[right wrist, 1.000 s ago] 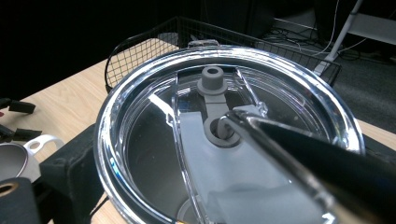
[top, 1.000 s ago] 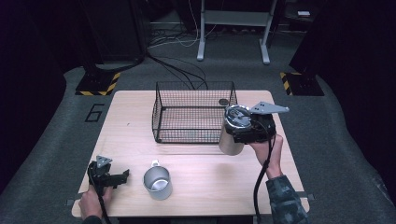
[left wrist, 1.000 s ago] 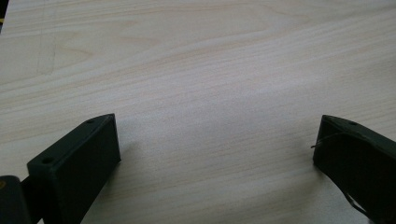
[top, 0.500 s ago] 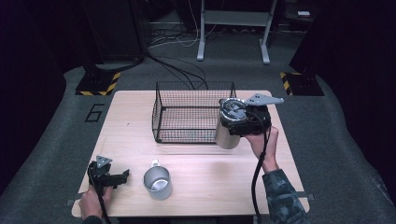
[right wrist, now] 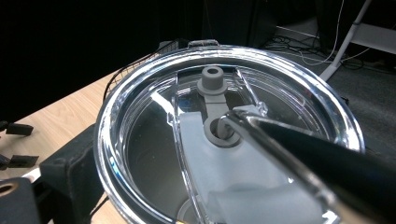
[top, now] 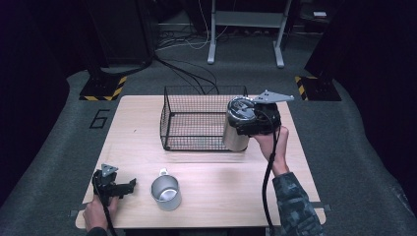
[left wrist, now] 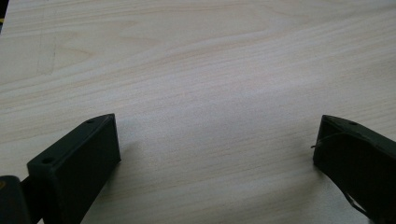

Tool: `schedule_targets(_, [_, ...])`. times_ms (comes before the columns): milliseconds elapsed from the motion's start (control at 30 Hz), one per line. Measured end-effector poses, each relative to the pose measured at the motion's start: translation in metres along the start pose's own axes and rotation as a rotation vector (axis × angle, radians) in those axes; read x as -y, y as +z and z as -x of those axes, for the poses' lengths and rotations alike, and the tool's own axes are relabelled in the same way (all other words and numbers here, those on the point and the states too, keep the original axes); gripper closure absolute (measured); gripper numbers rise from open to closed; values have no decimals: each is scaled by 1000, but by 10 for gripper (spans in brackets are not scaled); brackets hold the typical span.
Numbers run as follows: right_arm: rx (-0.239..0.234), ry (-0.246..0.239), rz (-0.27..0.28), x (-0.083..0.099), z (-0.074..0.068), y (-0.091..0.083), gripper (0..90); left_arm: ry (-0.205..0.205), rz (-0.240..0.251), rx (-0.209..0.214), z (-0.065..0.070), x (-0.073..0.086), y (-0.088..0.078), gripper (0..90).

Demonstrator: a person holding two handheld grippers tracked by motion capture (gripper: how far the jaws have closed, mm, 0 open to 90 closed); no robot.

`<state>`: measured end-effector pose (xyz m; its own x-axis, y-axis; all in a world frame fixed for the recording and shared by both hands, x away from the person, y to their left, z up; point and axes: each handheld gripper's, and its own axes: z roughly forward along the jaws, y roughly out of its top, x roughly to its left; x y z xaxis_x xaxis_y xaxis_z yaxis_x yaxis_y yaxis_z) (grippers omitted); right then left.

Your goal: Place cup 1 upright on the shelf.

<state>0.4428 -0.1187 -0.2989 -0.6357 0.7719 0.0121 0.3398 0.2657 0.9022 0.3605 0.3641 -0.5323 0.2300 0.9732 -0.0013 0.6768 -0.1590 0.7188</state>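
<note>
High view: right gripper (top: 248,123) grips the tall stainless-steel tumbler with clear plastic lid (top: 237,127), held at the right-hand near corner of the black wire basket (top: 196,120), apparently clear of the pale wooden worktop (top: 221,167). Risk: the base may clip the basket rim and twist out of the jaws. Left gripper (top: 118,186) rests wide open, empty, beside the small steel mug (top: 165,192). Right gripper view adds lid detail: grey stopper (right wrist: 212,80), one jaw across the lid.
</note>
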Motion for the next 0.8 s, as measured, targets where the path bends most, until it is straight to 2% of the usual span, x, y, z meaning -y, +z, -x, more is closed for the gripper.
schedule_targets(433, [2, -17, 6, -16, -1, 13, 35, 0, 0, 0, 0, 0, 0, 4])
schedule_targets(533, [2, -7, 1, -19, -1, 15, 34, 0, 0, 0, 0, 0, 0, 4])
schedule_targets(600, [5, -19, 2, -20, -1, 18, 34, 0, 0, 0, 0, 0, 0, 4])
schedule_targets(800, [20, -16, -7, -24, 1, 28, 35, -1, -1, 1, 0, 0, 0, 4])
